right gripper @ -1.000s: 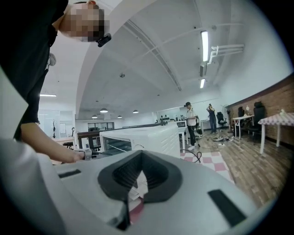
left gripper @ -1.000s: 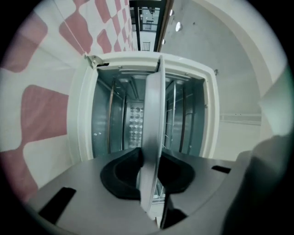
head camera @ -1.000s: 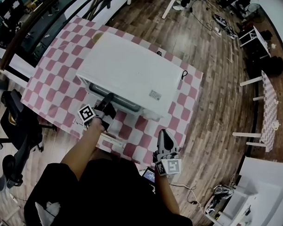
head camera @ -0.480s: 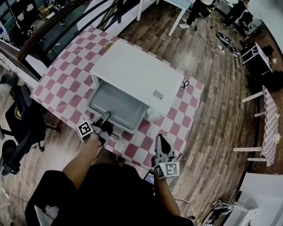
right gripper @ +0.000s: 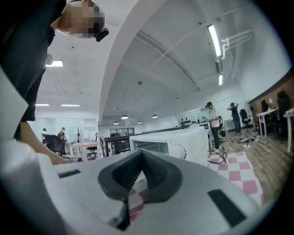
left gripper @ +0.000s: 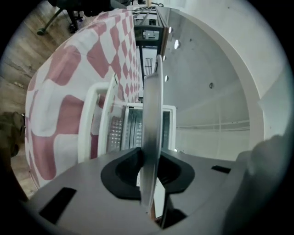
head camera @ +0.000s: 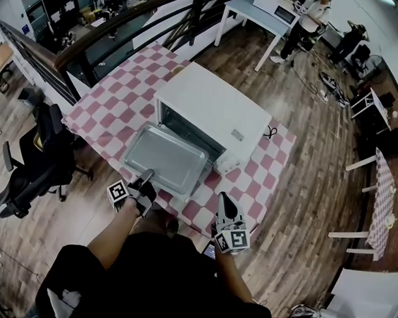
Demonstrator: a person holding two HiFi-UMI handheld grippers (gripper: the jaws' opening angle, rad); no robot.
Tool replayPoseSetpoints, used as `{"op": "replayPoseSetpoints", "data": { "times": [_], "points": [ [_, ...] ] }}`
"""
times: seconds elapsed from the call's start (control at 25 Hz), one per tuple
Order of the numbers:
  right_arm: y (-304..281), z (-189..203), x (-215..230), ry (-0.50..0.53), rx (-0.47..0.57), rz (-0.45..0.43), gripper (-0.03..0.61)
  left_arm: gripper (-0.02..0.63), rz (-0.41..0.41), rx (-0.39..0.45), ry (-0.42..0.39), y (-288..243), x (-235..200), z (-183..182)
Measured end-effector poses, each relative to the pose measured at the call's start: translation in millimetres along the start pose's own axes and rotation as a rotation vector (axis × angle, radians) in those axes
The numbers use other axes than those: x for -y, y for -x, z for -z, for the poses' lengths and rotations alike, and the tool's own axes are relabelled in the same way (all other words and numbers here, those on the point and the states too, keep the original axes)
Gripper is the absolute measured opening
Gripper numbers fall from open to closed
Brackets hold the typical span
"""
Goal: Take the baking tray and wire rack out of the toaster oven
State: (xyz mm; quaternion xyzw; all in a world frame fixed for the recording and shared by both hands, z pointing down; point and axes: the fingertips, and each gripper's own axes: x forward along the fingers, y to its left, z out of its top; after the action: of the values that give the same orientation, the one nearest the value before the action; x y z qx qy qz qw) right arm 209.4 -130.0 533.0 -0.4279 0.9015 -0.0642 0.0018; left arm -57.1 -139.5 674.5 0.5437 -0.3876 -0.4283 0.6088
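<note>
The left gripper (head camera: pixel 148 175) has its jaws pinched on the near rim of the one baking tray (head camera: pixel 166 159). In the left gripper view, the left gripper (left gripper: pixel 149 170) takes that rim between both dark pads, and the baking tray (left gripper: pixel 152 105) runs edge-on up the middle of the frame. The right gripper (head camera: pixel 224 198) has its jaws pressed together with nothing in them. In its own view the right gripper (right gripper: pixel 142 158) shows the two ribbed pads meeting.

In the head view the tray lies level at centre-left of the frame. Its far edge is at the mouth of the single white toaster oven (head camera: pixel 213 113), and its near edge is over the front part of the desk (head camera: pixel 109 106). The desk wears a pink-and-white checked cloth. Past the tray in the left gripper view are the toaster oven (left gripper: pixel 138 126) and its lowered door (left gripper: pixel 87 128). Thin bars show inside the cavity, but they are too small to tell whether they are the wire rack.

The right gripper is at lower centre of the head view, off the desk's near corner and well apart from the tray. Its own view shows the toaster oven (right gripper: pixel 174 142) from the side. Two people (head camera: pixel 311 15) stand on the wooden floor at upper right.
</note>
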Motion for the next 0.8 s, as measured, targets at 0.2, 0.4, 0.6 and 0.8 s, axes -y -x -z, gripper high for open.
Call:
{"op": "replayPoseSetpoints", "data": {
  "times": [0.2,0.4,0.6,0.8],
  "points": [
    [-14,3,-24,-0.008,0.010,-0.063,0.003,0.067,-0.010,0.065,-0.025,47,7,-26],
    [-37,3,-47,-0.004,0.022,-0.131,0.003,0.069,0.006,0.127,-0.063,89,25,-64],
    [-64,4,-67,-0.021,0.026,-0.172,0.003,0.069,0.013,0.179,-0.075,112,43,-112],
    [-102,3,-81,-0.006,0.019,-0.176,0.003,0.069,0.007,0.211,-0.100,118,55,-177]
  ]
}}
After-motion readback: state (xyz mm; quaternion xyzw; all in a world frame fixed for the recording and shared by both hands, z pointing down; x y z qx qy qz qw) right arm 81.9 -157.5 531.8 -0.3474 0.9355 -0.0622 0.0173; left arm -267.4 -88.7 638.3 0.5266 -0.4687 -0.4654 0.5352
